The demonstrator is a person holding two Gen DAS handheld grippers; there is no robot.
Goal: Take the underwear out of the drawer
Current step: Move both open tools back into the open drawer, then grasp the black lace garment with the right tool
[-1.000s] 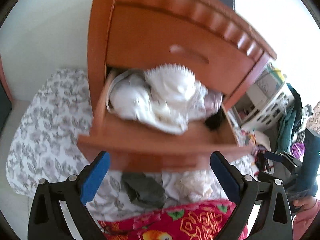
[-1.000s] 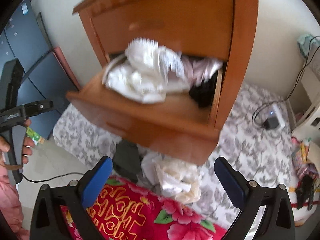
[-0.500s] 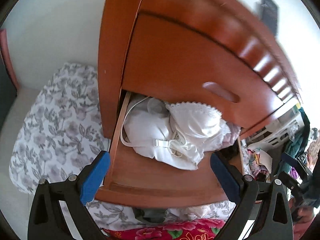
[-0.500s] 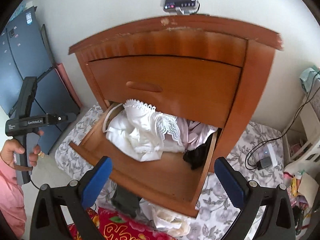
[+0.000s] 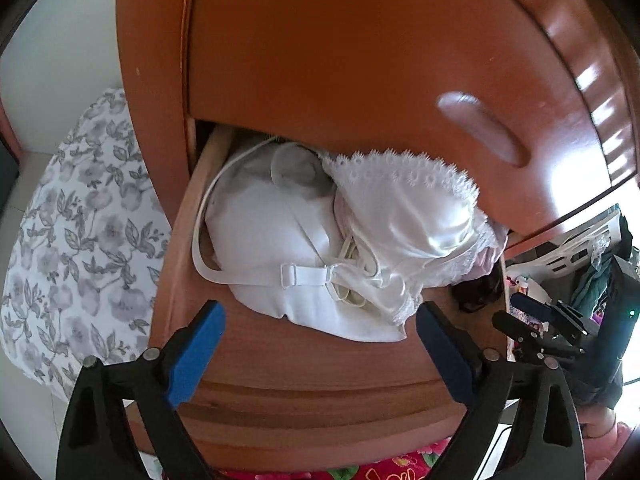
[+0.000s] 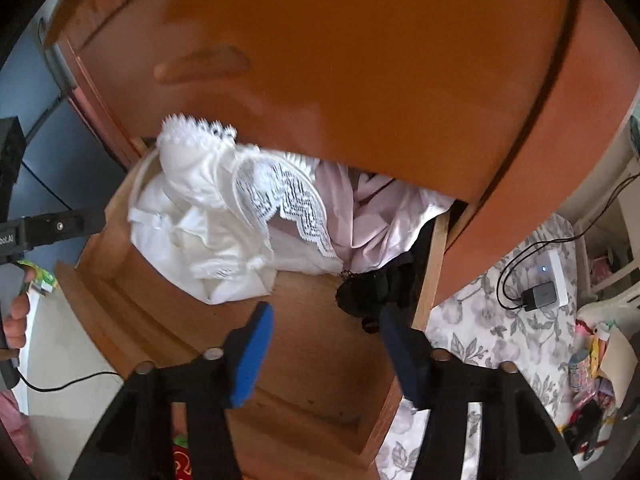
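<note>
A: Status on the drawer (image 5: 320, 364)?

B: Pulled out of the wooden cabinet (image 5: 360, 60). I've got both tongs over it, pointing down into it.

A: Underwear?

B: In the drawer, not out yet. White bra (image 5: 404, 216) with lace trim sits on top of a white heap, strap looping toward the drawer's left wall. In the right wrist view, pink fabric (image 6: 372, 216) lies behind it and a black piece (image 6: 372, 288) sits in the right corner.

A: Left gripper (image 5: 318, 354)?

B: Jaws wide apart, nothing between the pads. It's near the front edge of the white heap, not touching.

A: Right gripper (image 6: 326, 354)?

B: Jaws have just been narrowing, about half apart. Nothing between them, only the bare drawer floor. The black piece is just beyond the right fingertip.
</note>
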